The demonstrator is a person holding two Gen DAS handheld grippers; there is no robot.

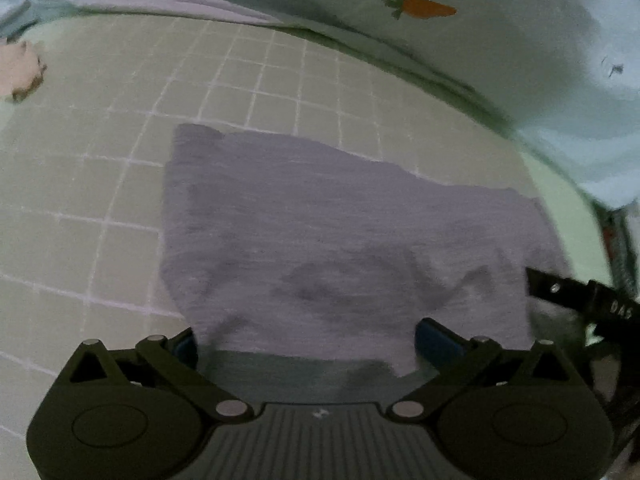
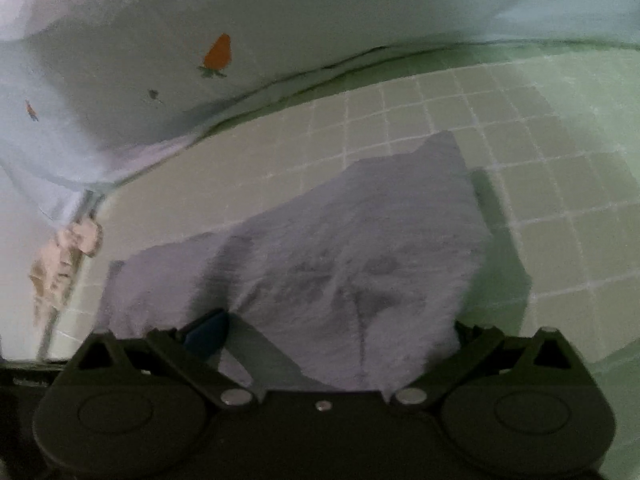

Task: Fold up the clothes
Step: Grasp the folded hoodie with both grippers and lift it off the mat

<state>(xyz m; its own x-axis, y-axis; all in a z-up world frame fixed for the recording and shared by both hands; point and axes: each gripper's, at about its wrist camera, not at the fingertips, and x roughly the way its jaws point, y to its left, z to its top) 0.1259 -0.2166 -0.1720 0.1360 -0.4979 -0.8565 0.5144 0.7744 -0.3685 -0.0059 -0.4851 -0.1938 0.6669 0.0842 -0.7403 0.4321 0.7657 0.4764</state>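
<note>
Grey garment (image 1: pixel 340 240) lay folded on the checked sheet (image 1: pixel 100 200); left gripper (image 1: pixel 308 340) and right gripper (image 2: pixel 340 328) hovered released, probably needing a near-edge grasp next.

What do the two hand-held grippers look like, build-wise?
Both look alike. The left hand-held gripper has a black body, linkage arms with silver pivot pins, round embossed caps on either side, a ribbed grey centre plate and blue finger pads. The right hand-held gripper has the same black linkage, and a blue pad shows on one finger. No cables or sleeves are visible.
</note>
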